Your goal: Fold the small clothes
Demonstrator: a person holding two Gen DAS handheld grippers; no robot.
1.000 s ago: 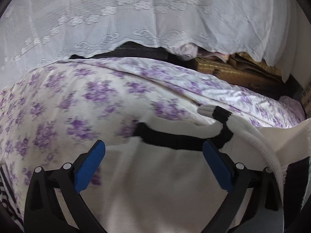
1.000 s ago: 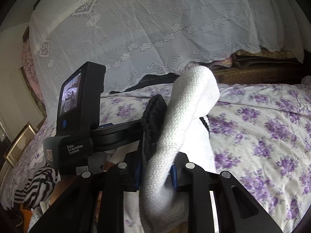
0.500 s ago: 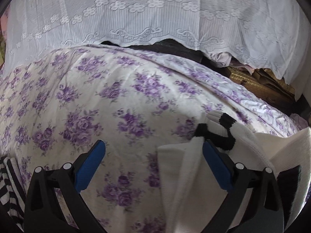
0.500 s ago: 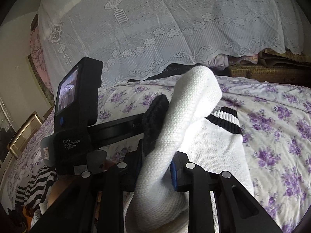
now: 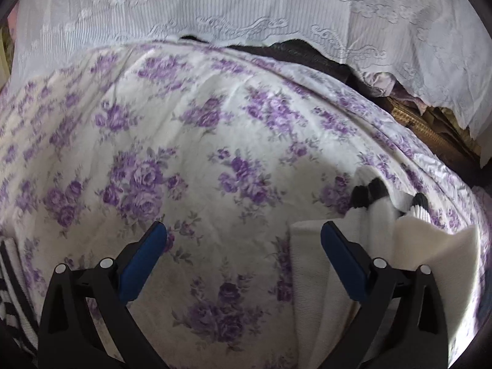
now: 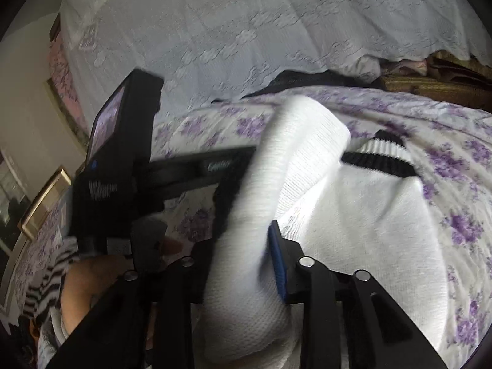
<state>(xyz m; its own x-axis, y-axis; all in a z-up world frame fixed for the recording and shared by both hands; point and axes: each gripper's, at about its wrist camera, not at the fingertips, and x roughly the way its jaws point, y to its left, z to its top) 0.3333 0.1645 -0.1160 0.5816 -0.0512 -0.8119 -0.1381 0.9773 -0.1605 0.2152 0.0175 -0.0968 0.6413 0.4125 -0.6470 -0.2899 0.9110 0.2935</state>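
Note:
A white knit sweater (image 6: 353, 215) with black trim lies on the purple-flowered bedsheet (image 5: 200, 153). My right gripper (image 6: 246, 255) is shut on a bunched white and black fold of the sweater and holds it raised above the rest. In the left wrist view the sweater (image 5: 369, 240) lies at the lower right, under the right finger. My left gripper (image 5: 243, 258) is open and empty over bare sheet, to the left of the sweater. The left gripper's body (image 6: 123, 160) shows in the right wrist view, close on the left.
A white lace cover (image 5: 246, 9) hangs behind the bed. A black-and-white striped garment (image 5: 9, 292) lies at the left edge, also in the right wrist view (image 6: 46, 276). Brown woven items (image 6: 430, 83) sit at the back right. A gold picture frame (image 6: 43, 203) stands at left.
My left gripper has moved left off the sweater and now hovers over bare sheet. My right gripper has kept its hold on the fold and shifted, with more sweater spread out at its right.

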